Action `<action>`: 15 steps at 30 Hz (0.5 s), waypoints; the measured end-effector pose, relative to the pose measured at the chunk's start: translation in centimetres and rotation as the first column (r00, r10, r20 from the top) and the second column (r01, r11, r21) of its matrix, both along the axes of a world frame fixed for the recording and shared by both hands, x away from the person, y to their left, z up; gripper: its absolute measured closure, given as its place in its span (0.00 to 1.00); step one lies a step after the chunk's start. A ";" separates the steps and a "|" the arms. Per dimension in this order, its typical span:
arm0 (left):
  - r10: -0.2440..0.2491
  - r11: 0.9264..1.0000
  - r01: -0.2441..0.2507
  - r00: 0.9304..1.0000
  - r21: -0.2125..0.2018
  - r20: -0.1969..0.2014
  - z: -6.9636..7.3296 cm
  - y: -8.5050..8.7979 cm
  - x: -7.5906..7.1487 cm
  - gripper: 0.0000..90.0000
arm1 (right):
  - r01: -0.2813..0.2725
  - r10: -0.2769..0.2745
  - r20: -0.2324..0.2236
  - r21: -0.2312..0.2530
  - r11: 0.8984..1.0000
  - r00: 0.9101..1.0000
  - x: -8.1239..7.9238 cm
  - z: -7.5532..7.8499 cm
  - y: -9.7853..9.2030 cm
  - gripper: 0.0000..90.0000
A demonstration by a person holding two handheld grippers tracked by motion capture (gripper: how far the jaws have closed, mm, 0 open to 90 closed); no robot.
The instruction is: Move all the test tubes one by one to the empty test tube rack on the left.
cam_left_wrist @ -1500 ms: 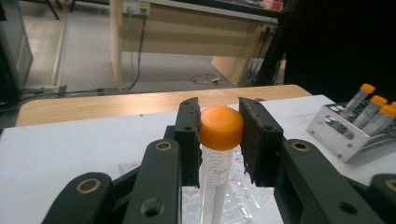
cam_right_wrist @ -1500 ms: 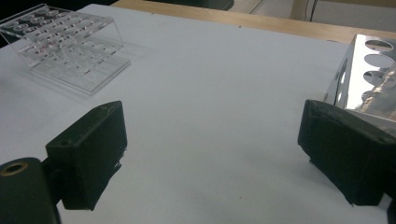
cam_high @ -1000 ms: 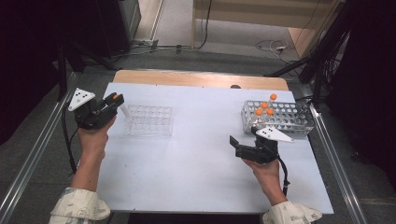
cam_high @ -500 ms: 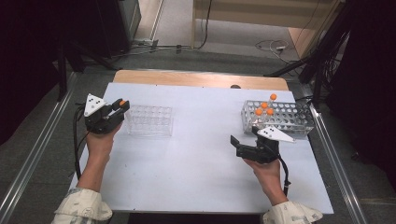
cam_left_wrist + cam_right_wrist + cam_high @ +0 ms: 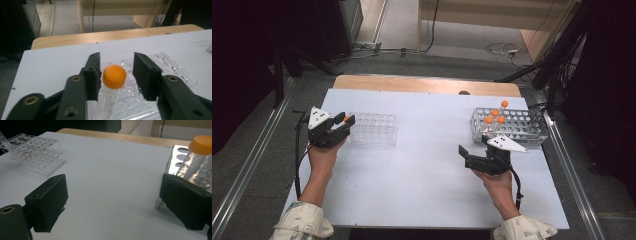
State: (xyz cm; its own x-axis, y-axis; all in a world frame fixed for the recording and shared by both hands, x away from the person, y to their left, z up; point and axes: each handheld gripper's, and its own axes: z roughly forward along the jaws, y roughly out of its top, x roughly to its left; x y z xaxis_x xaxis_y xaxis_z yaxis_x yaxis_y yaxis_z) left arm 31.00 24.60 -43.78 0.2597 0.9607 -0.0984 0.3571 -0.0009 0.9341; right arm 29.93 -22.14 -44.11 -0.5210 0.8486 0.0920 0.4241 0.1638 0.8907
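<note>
My left gripper [image 5: 346,120] is at the left end of the clear plastic rack [image 5: 374,129]. Its jaws have just been opening and now stand apart around an orange-capped tube [image 5: 114,76]. The tube stands upright in a hole of the clear rack [image 5: 172,72], with a gap on its right side and the left pad very close. My right gripper [image 5: 473,145] rests over the white table [image 5: 427,175], open, with nothing between its fingers. It is just in front of the metal rack [image 5: 512,125], which holds several orange-capped tubes [image 5: 494,116].
The table's wooden far edge [image 5: 422,84] runs behind both racks. Aluminium rails [image 5: 247,170] flank the table on each side. In the right gripper view the metal rack [image 5: 178,157] with a tube [image 5: 197,152] is at the right and the clear rack [image 5: 35,152] at the far left.
My left gripper came down and a little right to the clear rack's left end, and its jaws parted from the tube. The right hand kept still.
</note>
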 end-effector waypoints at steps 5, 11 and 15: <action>0.028 0.999 -0.028 1.000 -0.018 -0.007 0.3 0.2 -0.1 0.43 | 0.013 -0.013 0.004 0.004 1.000 1.000 0.0 0.1 -0.2 0.07; 0.071 0.996 -0.072 0.997 -0.052 -0.028 0.2 0.6 -0.7 0.19 | 0.041 -0.041 0.014 0.002 0.999 0.999 0.2 0.2 -0.9 0.07; 0.083 0.994 -0.084 0.996 -0.077 -0.016 0.3 0.9 -1.3 0.18 | 0.072 -0.072 0.025 0.003 0.997 0.997 0.4 0.3 -1.9 0.07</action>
